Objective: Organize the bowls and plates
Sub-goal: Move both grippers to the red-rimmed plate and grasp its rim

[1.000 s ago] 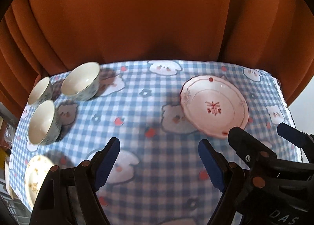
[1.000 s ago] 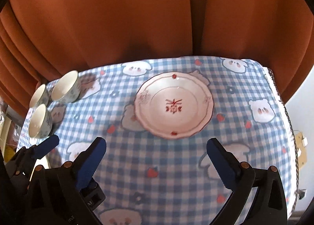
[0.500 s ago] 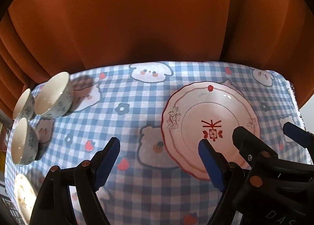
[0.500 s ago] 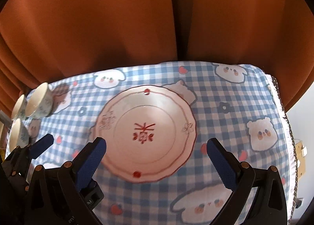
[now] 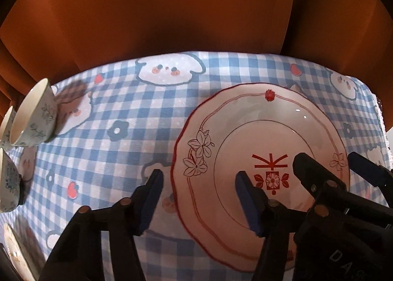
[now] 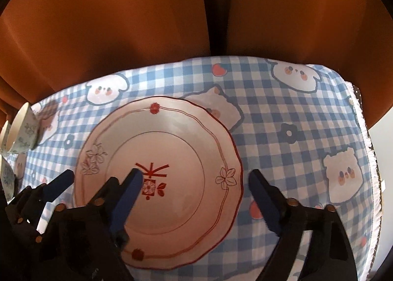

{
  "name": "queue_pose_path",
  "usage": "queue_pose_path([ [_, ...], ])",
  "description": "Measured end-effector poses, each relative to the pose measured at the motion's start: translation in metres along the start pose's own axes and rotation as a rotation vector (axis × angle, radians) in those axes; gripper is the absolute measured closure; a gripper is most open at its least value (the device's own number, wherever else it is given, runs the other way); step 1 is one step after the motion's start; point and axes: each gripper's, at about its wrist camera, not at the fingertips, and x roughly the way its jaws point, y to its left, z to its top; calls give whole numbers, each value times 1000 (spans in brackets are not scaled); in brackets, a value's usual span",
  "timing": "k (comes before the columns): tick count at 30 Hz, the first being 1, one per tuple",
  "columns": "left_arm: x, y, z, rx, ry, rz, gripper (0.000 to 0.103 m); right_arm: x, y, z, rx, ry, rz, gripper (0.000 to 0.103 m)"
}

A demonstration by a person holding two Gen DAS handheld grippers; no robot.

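The plate (image 5: 258,148) lies flat on the checked tablecloth (image 5: 127,114), its near rim hidden behind both tools; the left gripper (image 5: 199,197) straddles its left edge, the right gripper (image 6: 194,197) its right edge; both pairs of jaws have just been closing, yet stand spread, and whether any pad touches the rim cannot be told. Bowls (image 5: 34,116) sit cut off at far left; only the left wrist view shows a second plate (image 5: 12,249) at the lower-left edge; an orange curtain (image 6: 122,23) hangs behind.

Warm, dim light; small glints on the plate (image 5: 301,114), sharp centres, strong fisheye bending with dark corners.
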Motion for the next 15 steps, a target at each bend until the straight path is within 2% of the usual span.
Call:
queue_pose_path([
  [3, 2, -1, 3, 3, -13, 2, 44, 7, -3, 0, 12, 9, 2, 21],
  [5, 3, -3, 6, 7, -23, 4, 46, 10, -3, 2, 14, 5, -7, 27],
  [8, 5, -6, 11, 20, -26, 6, 48, 16, -4, 5, 23, 12, -9, 32],
  [15, 4, -9, 13, 38, -31, 14, 49, 19, -3, 7, 12, 14, -33, 34],
])
